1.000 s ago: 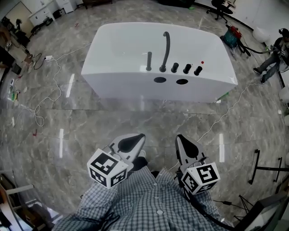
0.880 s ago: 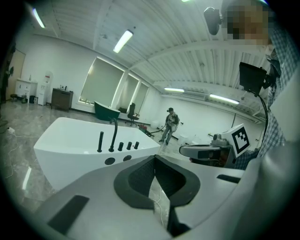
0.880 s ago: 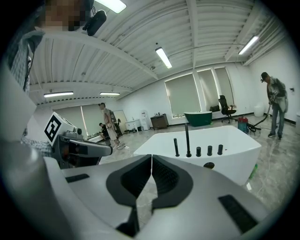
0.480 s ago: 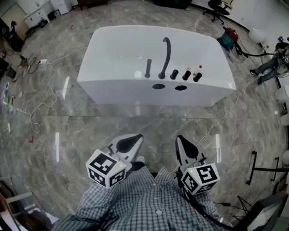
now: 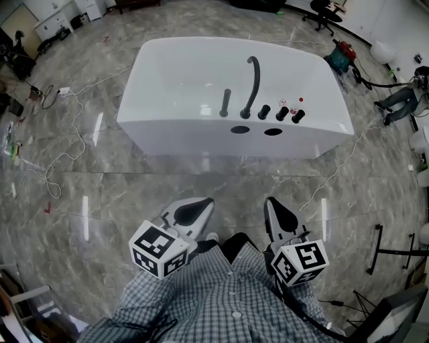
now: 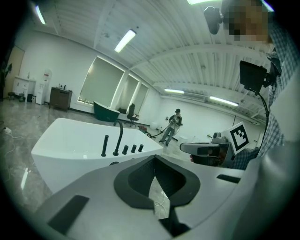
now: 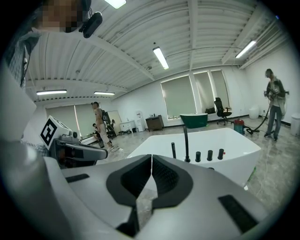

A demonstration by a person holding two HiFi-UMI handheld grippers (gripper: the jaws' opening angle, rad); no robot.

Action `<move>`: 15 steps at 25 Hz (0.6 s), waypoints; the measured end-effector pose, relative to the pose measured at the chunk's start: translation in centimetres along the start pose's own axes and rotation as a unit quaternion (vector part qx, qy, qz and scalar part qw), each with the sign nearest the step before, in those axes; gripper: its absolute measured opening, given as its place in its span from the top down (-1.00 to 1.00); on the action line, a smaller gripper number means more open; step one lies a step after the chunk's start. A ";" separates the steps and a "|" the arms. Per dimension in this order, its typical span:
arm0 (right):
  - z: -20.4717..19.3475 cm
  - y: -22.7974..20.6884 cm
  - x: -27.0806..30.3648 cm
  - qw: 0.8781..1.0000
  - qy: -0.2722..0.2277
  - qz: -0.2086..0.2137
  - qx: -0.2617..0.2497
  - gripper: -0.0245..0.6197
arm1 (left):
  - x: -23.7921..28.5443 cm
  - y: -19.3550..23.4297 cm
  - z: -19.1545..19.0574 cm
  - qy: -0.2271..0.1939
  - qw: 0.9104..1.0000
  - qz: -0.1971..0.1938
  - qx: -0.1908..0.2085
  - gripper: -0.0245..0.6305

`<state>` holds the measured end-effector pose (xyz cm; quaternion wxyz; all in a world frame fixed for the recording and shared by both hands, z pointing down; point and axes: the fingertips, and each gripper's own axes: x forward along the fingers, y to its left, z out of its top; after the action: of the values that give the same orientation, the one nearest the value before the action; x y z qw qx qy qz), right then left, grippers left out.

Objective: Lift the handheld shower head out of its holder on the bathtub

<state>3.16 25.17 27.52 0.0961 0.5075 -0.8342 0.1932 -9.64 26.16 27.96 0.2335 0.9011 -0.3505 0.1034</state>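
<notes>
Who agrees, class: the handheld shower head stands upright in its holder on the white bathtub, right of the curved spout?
Wrong side: the head view shows the handheld shower head standing left of the curved spout on the white bathtub.

This looks like a large open lab or test hall, not a home bathroom. Straight ahead of the fingers [image 5: 191, 213] a white bathtub [image 5: 194, 74] stands alone on a wide marble-look floor [image 5: 201, 181], with loose cables [image 5: 48, 175] trailing off to the fingers' left. Far beyond the fingers are an office chair [image 7: 219, 107], a second, green tub [image 7: 193, 119] and low cabinets [image 5: 57, 20]. High above them run a ribbed ceiling with strip lights [image 7: 160, 57] and tall blind-covered windows [image 7: 177, 97]. To the fingers' right a person [image 7: 272, 101] stands working with a hose.
</notes>
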 end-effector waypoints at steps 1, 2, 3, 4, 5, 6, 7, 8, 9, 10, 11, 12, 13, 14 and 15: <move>0.0 -0.1 0.1 1.000 0.001 0.000 0.000 0.87 | -0.1 0.2 0.0 0.000 1.000 0.003 0.000 0.90; 0.1 -0.1 0.3 1.000 0.001 0.002 0.001 0.87 | -0.2 0.3 0.0 0.001 1.000 0.006 0.000 0.90; 0.2 -0.2 0.5 1.000 0.001 0.003 0.001 0.87 | -0.2 0.5 0.1 0.001 1.000 0.009 -0.001 0.90; 0.3 -0.4 0.8 1.000 0.001 0.004 0.001 0.87 | -0.2 0.7 0.1 0.000 1.000 0.012 -0.001 0.90; 0.5 -0.5 1.1 1.000 0.001 0.006 0.000 0.87 | -0.1 1.0 0.3 -0.001 1.000 0.015 -0.002 0.90; 0.7 -0.6 1.4 1.000 0.001 0.008 0.000 0.87 | -0.1 1.2 0.5 -0.002 1.000 0.017 -0.002 0.90; 0.9 -0.7 1.8 1.000 0.001 0.011 -0.002 0.87 | 0.0 1.4 0.7 -0.003 1.000 0.020 -0.002 0.90; 1.1 -0.7 2.2 1.000 0.001 0.014 -0.003 0.87 | 0.1 1.5 0.9 -0.005 1.000 0.022 -0.002 0.90; 1.3 -0.8 2.6 1.000 0.001 0.018 -0.005 0.87 | 0.2 1.8 1.0 -0.006 1.000 0.025 -0.003 0.90; 1.4 -0.9 3.0 1.000 0.002 0.021 -0.006 0.87 | 0.3 2.0 1.1 -0.006 1.000 0.027 -0.003 0.90; 1.6 -1.0 3.6 1.000 0.003 0.024 -0.007 0.87 | 0.5 2.4 1.2 -0.007 1.000 0.029 -0.004 0.90; 1.7 -1.1 4.2 1.000 0.004 0.027 -0.009 0.87 | 0.7 2.8 1.4 -0.007 0.999 0.032 -0.005 0.90; 1.9 -1.3 4.8 0.999 0.005 0.031 -0.010 0.87 | 1.0 3.2 1.6 -0.007 0.999 0.035 -0.007 0.90; 2.2 -1.6 5.5 0.999 0.006 0.034 -0.012 0.87 | 1.5 3.7 1.8 -0.007 0.999 0.037 -0.008 0.90; 2.5 -1.9 6.3 0.999 0.006 0.037 -0.013 0.87 | 2.0 4.2 2.0 -0.006 0.999 0.039 -0.010 0.90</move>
<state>1.99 18.29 27.95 0.1008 0.4734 -0.8544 0.1889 -10.99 21.26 28.38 0.2365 0.8849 -0.3876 0.1038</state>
